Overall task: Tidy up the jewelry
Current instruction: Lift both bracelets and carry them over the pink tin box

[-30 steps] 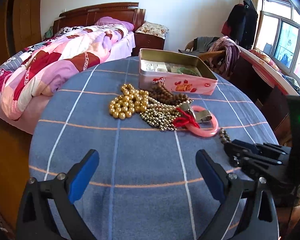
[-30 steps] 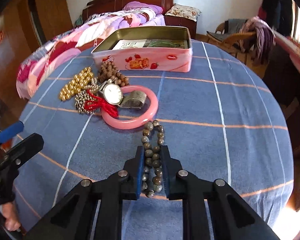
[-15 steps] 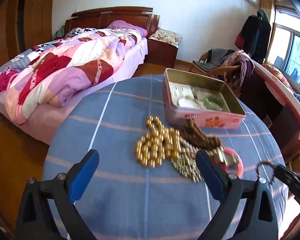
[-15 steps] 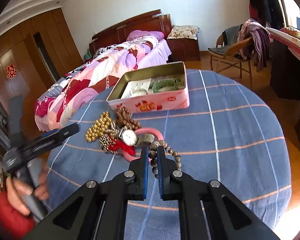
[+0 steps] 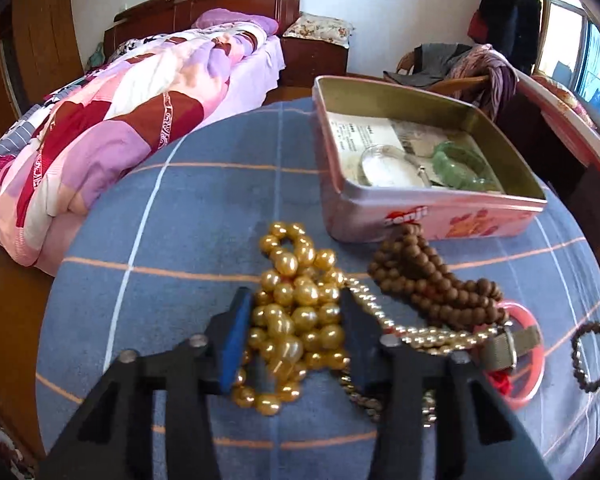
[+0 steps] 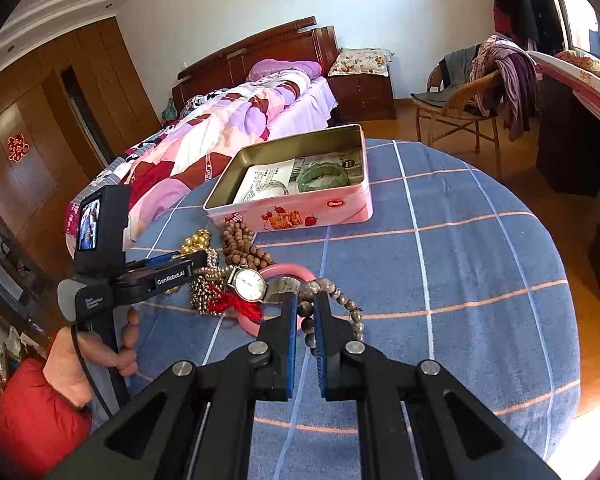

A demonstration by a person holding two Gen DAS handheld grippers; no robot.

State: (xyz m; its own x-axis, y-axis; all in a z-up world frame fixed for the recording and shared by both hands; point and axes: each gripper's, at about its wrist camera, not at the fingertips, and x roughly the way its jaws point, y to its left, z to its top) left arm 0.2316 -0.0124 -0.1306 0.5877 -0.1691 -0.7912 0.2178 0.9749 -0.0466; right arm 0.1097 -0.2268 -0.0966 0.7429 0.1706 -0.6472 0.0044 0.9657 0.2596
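Left gripper (image 5: pixel 296 332), jaws just closing, now brackets the gold pearl necklace (image 5: pixel 296 320); right gripper (image 6: pixel 305 334) lifts the grey bead bracelet (image 6: pixel 332 300).

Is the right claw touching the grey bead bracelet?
Touching. The right wrist view shows the right claw pinched shut on the grey bead bracelet, beads squeezed between its blue pads.

Black tongs (image 5: pixel 296 344) with blue pads (image 5: pixel 234 344), silver screws, white "GenRobot.AI" lettering; red, seemingly padded sleeve (image 6: pixel 28 412).
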